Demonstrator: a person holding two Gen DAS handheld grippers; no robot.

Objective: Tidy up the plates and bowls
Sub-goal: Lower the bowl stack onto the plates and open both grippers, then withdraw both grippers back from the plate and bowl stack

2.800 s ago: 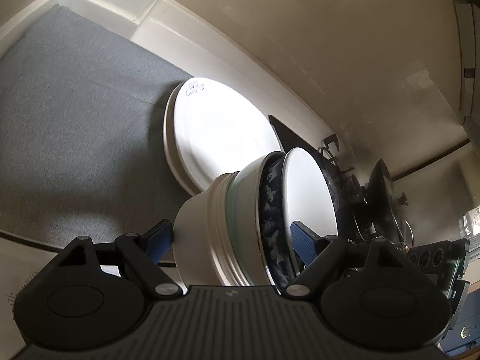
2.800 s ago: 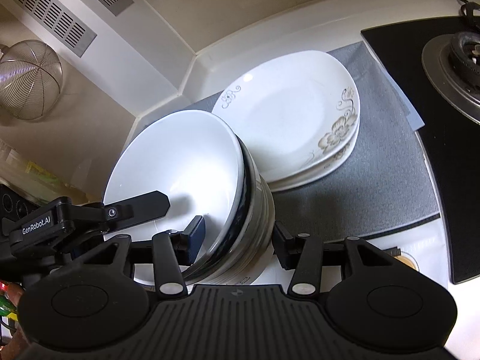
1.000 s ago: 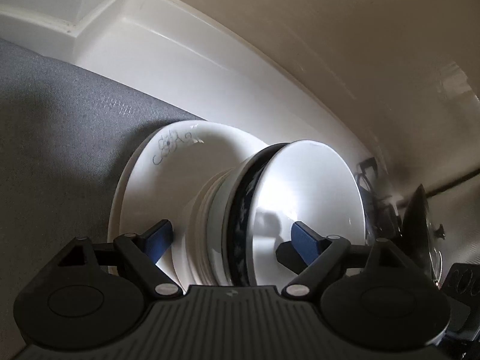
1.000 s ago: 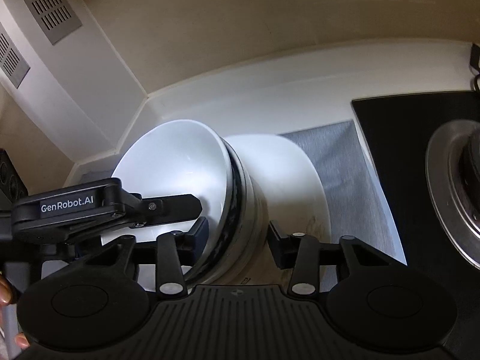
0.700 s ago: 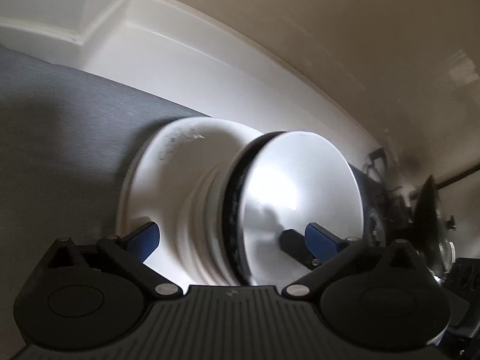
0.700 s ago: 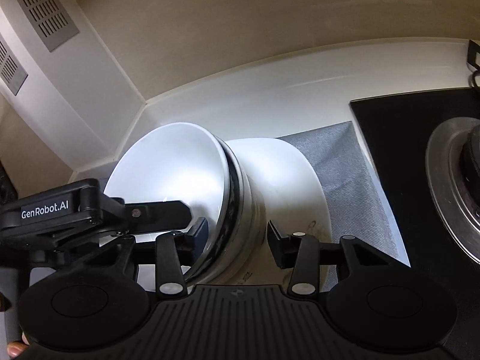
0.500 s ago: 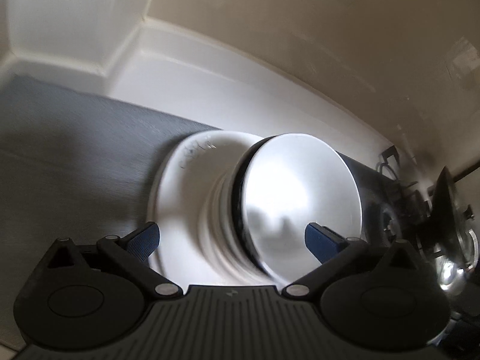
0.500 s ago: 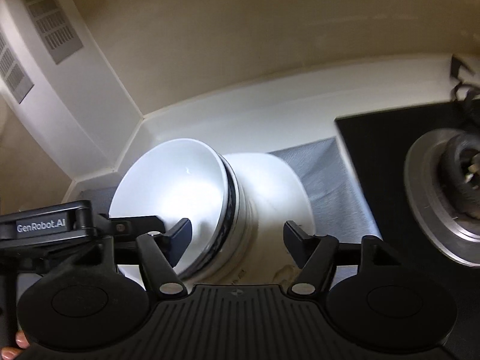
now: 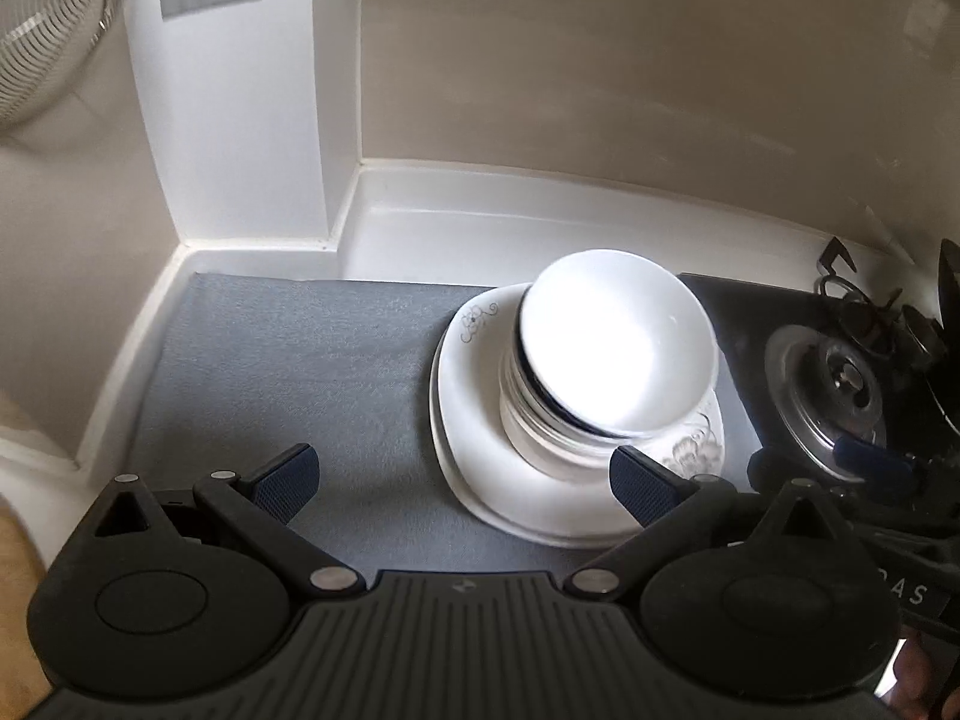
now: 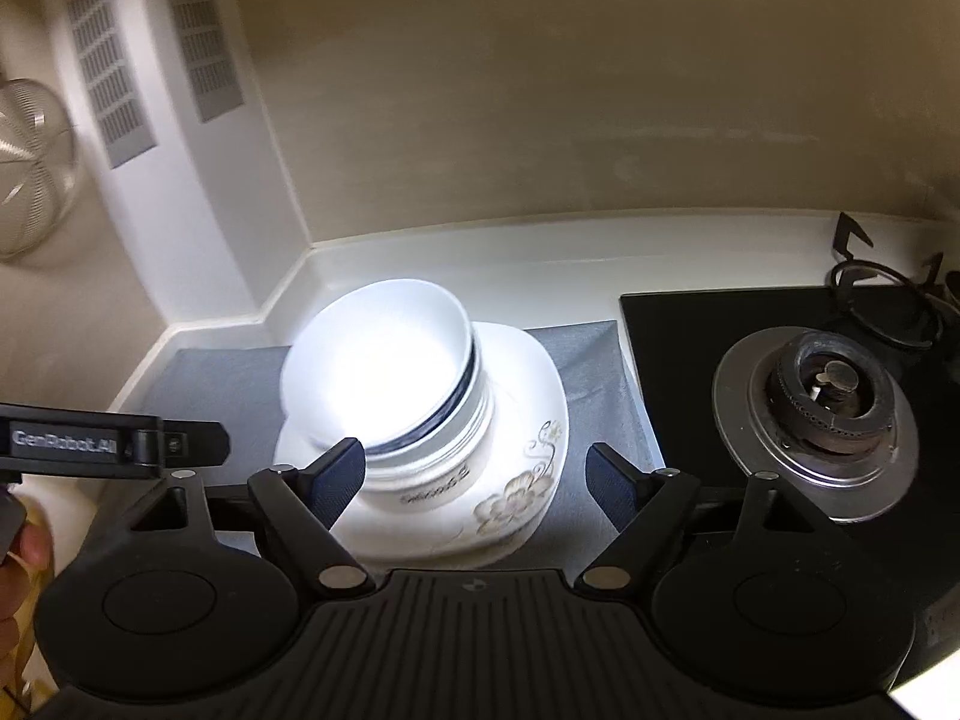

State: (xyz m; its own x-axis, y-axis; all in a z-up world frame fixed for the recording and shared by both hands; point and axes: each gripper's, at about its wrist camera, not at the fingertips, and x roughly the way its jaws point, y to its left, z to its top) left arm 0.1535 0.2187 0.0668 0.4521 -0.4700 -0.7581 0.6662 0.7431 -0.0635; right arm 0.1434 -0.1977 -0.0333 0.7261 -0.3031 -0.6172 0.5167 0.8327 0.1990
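Nearest to us, our left gripper [image 9: 462, 483] has its jaws spread as wide as they go with nothing between them, and our right gripper [image 10: 474, 480] has just been opening its jaws, which stand clear of the dishes and grip nothing. Just beyond both sits the stack of bowls [image 9: 600, 360], nested on the plates [image 9: 474, 396] on the grey mat [image 9: 288, 360] covering the counter [image 9: 456, 228]. We count one white bowl on top and a dark-rimmed one under it; the lower bowls merge into a glare-washed column, so we cannot tell their number. At least two plate edges show, the rest hidden under the bowls. Print on the lowest bowl is too blurred to read. To the right, one gas burner [image 10: 822, 408] shows whole; the stove beyond is cut off. A wire strainer [image 9: 42, 24] hangs half out of frame.
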